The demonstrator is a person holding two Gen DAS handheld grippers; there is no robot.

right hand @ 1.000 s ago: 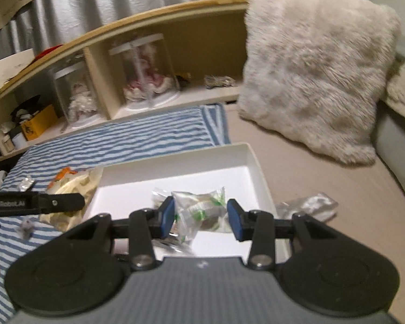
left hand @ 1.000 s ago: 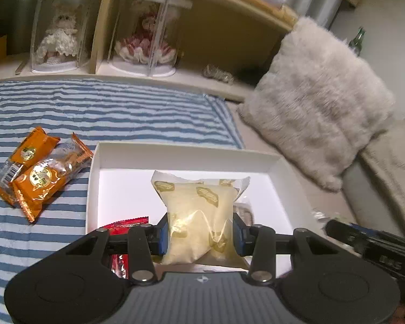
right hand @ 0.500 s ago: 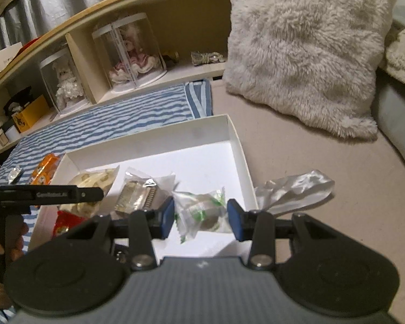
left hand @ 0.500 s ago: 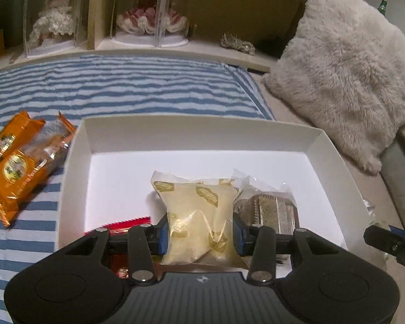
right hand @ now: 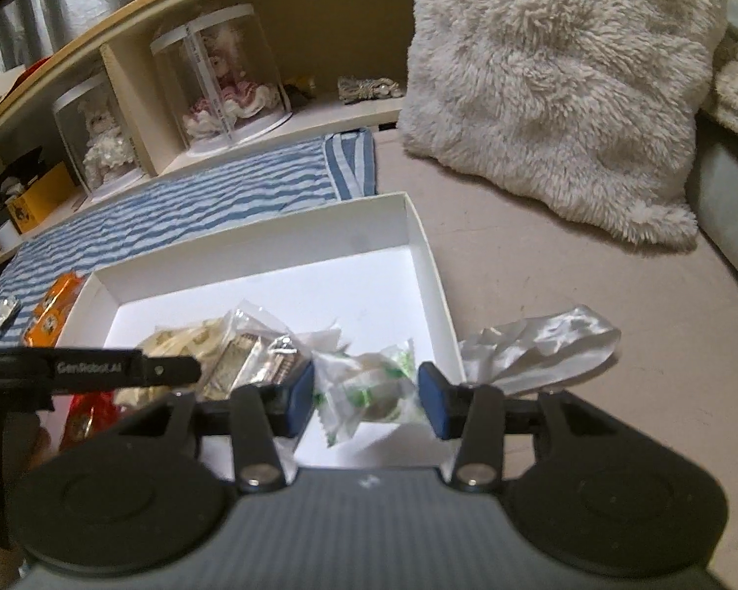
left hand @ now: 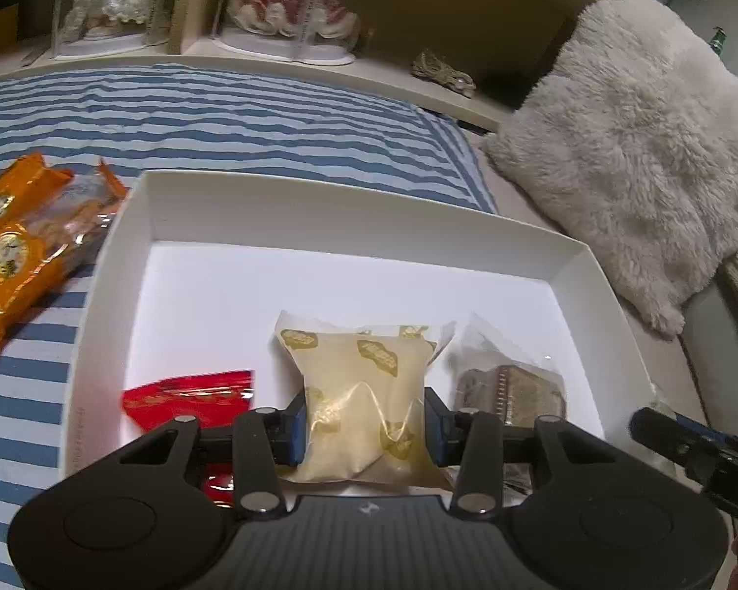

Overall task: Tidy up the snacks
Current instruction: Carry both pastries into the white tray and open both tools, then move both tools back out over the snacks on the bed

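A white box (left hand: 320, 206) lies on the bed. My left gripper (left hand: 364, 425) is shut on a pale yellow snack packet (left hand: 364, 393), held low inside the box. A red packet (left hand: 192, 398) lies to its left and a brown clear-wrapped snack (left hand: 509, 388) to its right. My right gripper (right hand: 366, 405) is shut on a green-and-white clear packet (right hand: 369, 393), just above the box's (right hand: 418, 241) near right corner. The yellow packet (right hand: 182, 344), the brown snack (right hand: 251, 359) and the left gripper's finger (right hand: 123, 368) show in the right wrist view.
Orange snack packets (left hand: 19, 250) lie on the striped blanket (left hand: 221, 113) left of the box. A crumpled clear wrapper (right hand: 541, 344) lies right of the box. A fluffy pillow (right hand: 556, 83) stands at the right. A shelf with cased dolls (left hand: 290, 5) runs behind.
Both grippers have moved forward over the box with their packets. The left one has come down into the box beside the brown snack. The right one has moved towards the box's right side.
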